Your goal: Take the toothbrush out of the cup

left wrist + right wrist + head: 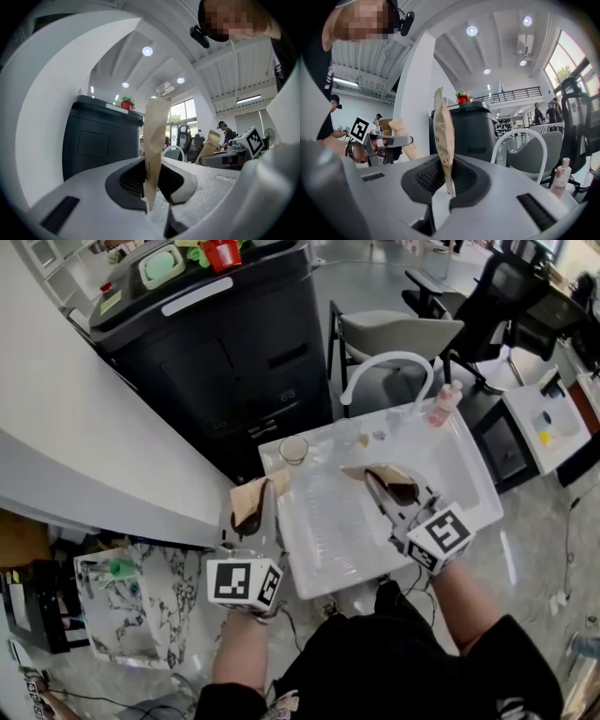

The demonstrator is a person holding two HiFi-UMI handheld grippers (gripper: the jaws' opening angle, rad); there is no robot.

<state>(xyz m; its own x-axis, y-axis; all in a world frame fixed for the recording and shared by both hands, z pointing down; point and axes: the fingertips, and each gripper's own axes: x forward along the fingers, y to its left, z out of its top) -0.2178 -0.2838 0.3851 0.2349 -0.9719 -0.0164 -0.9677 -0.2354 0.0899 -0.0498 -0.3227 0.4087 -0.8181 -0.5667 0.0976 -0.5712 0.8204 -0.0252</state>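
Pinching brown paper, your left gripper [251,512] has its fingers shut tight on a paper strip [247,495] just left of the sink [328,531]. Your right gripper [379,486] clamps a second paper strip [396,480] over the sink. The cup [293,448] stands at the sink's far left corner; the toothbrush can't be made out.

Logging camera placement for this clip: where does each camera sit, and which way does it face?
Head view: on the person's head, looking steeply down at the white sink; both forearms, left gripper and right gripper show.
Left gripper view: rides the left gripper, looking along jaws shut on the left paper strip; the person's head and right gripper show.
Right gripper view: rides the right gripper, along jaws shut on the right paper piece; head and left gripper show.
Shared: both gripper views see the black cabinet.
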